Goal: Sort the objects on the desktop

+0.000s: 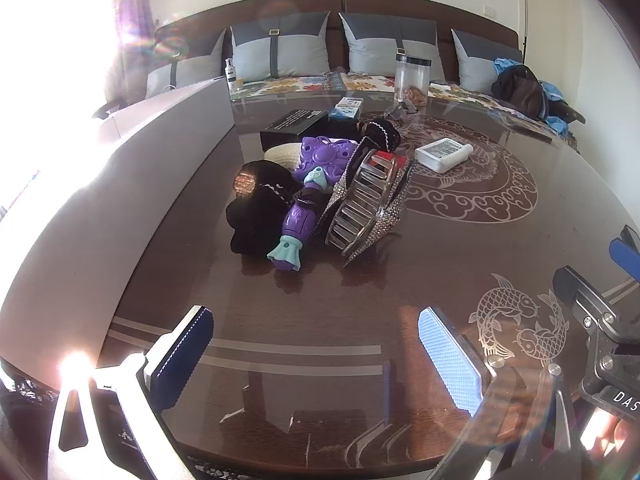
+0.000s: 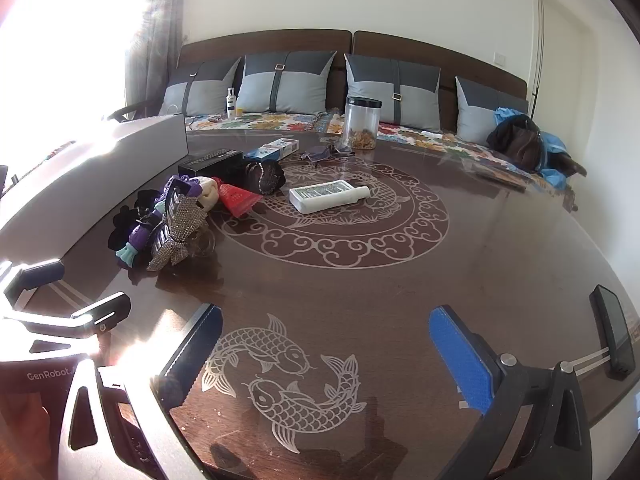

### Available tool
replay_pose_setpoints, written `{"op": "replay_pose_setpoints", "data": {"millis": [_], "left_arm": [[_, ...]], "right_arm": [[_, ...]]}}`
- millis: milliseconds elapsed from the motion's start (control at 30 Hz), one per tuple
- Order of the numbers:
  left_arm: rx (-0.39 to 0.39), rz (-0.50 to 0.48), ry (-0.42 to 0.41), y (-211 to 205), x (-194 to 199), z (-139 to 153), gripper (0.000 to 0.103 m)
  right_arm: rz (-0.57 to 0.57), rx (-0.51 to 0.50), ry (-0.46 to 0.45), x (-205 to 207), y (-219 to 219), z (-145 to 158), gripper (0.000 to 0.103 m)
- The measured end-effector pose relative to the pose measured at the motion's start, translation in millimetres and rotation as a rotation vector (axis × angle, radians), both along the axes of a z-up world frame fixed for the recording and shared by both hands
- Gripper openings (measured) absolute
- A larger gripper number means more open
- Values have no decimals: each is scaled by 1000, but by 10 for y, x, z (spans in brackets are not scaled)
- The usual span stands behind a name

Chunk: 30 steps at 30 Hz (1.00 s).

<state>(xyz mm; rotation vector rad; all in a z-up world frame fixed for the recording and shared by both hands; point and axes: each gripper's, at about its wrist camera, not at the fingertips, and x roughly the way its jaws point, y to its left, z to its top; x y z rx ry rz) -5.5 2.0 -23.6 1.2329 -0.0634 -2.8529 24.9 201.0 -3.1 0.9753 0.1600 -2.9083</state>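
**Tangled pile, wide-open fingers, nothing sorted yet**

Both tools hang above the dark glossy counter [image 2: 500, 240] with their fingers spread as wide as they go and nothing between them: the left gripper [image 1: 316, 356] faces the pile, the right gripper [image 2: 324, 356] sits over the etched fish motif [image 2: 280, 376], well apart from any object.

The things to sort are mostly heaped together on the left part of the counter, just beside the grey box [image 1: 132, 152]: a purple toy [image 1: 308, 184] lying across a black fabric piece [image 1: 256, 208], with a rhinestone hair clip [image 1: 368, 208] leaning against both and a red packet [image 2: 238, 198] tucked behind. A white flat bottle [image 2: 328, 196] lies alone on the central medallion, and a clear jar [image 2: 362, 122] stands at the far edge.

My worries from here:

- The pile is interlocked. Closing on the toy could drag the fabric or tip the clip along with it (the clip looks perched on edge, not lying flat).
- The clip's open ribs and studded surface give poor purchase; it could twist or spring out of a pinch.
- Glare from the window washes out the left side of both views, so the box edge is hard to judge.
- A phone [image 2: 614, 332] rests near the right edge, where a careless sweep could knock it.
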Motion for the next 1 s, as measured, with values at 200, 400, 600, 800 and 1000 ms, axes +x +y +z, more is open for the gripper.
{"op": "replay_pose_setpoints", "data": {"millis": [200, 400, 600, 800, 1000], "left_arm": [[-4, 13, -60, -14, -65, -150, 103], [-9, 22, -109, -52, -107, -292, 103], [16, 24, -118, -89, -106, -328, 103], [50, 30, -125, -137, -114, -339, 103], [49, 27, -122, -139, -105, -330, 103]], "right_arm": [[3, 5, -23, -28, -8, -56, 103], [13, 18, -63, -84, -43, -149, 103], [17, 18, -126, -176, -41, -291, 103], [8, 2, -189, -254, -4, -437, 103], [8, 3, -210, -262, -7, -488, 103]]}}
